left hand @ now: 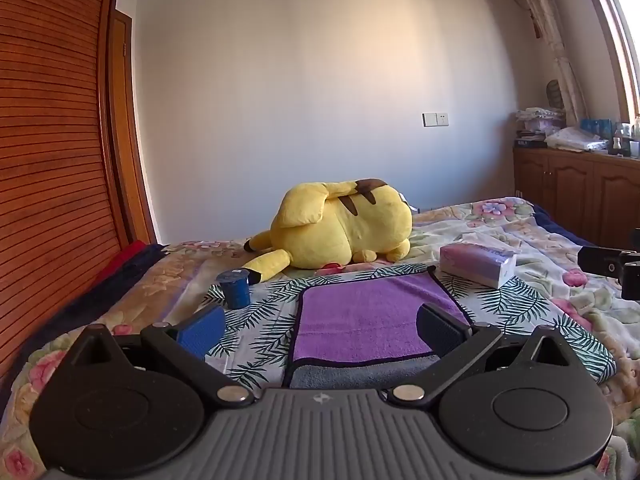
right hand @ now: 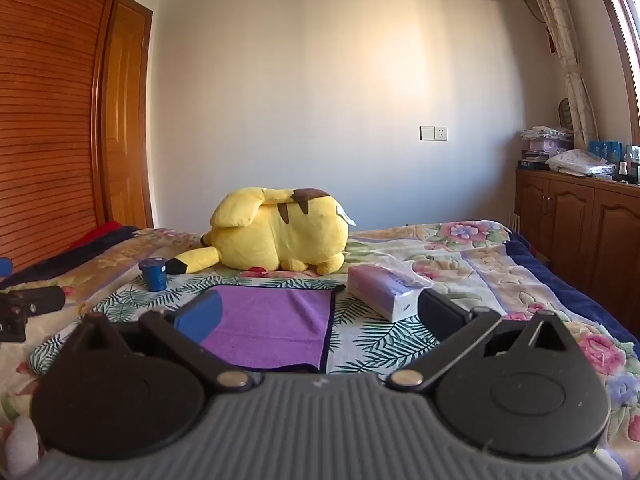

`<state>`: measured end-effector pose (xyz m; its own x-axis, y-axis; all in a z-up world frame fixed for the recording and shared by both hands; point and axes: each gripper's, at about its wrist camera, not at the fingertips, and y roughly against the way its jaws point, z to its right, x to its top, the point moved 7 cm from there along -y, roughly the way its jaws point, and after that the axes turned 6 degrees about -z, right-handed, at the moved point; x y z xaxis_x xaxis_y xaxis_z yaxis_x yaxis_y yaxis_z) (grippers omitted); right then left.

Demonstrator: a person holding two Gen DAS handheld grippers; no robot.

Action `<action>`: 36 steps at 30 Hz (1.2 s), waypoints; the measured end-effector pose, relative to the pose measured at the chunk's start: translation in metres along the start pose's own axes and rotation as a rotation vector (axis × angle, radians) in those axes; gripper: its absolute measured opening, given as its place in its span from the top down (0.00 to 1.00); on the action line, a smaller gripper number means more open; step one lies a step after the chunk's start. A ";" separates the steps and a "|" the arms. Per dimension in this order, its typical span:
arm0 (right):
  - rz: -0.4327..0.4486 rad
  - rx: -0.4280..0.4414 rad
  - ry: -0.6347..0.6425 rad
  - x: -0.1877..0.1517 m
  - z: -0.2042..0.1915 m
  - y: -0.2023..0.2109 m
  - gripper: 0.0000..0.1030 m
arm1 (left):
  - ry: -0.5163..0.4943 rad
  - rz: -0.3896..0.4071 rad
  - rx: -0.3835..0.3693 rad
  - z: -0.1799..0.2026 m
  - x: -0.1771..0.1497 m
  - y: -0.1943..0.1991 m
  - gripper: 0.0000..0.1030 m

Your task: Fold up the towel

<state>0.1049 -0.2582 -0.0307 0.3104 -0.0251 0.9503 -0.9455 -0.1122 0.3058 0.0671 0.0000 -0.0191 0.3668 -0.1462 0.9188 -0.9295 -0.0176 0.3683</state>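
Observation:
A purple towel (left hand: pixel 362 316) with a dark border lies flat on the leaf-print cloth on the bed, its near edge turned up to show a grey underside (left hand: pixel 360 374). My left gripper (left hand: pixel 320 322) is open and empty, hovering just before the towel's near edge. In the right wrist view the towel (right hand: pixel 272 320) lies ahead and left. My right gripper (right hand: pixel 316 314) is open and empty above the towel's right edge. The right gripper's side shows at the left wrist view's right edge (left hand: pixel 612 264).
A yellow plush toy (left hand: pixel 340 228) lies behind the towel. A blue cup (left hand: pixel 234 288) stands to the towel's left and a tissue pack (left hand: pixel 478 262) to its right. A wooden wardrobe (left hand: pixel 52 160) is at left, wooden cabinets (left hand: pixel 580 196) at right.

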 end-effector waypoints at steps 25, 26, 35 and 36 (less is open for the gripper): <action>0.002 -0.002 0.009 0.000 0.000 0.000 0.00 | 0.000 -0.001 0.006 -0.005 0.000 -0.006 0.00; 0.003 -0.003 0.009 0.000 0.000 0.000 0.00 | 0.000 -0.002 0.006 -0.005 0.000 -0.006 0.00; 0.003 -0.003 0.010 0.000 0.000 0.001 0.00 | 0.000 -0.007 0.007 -0.016 -0.001 -0.013 0.00; 0.003 -0.003 0.010 0.000 0.000 0.001 0.00 | -0.001 -0.008 0.007 -0.016 -0.001 -0.014 0.00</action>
<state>0.1041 -0.2587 -0.0300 0.3066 -0.0156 0.9517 -0.9466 -0.1092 0.3032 0.0804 0.0164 -0.0225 0.3740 -0.1471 0.9157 -0.9269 -0.0255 0.3745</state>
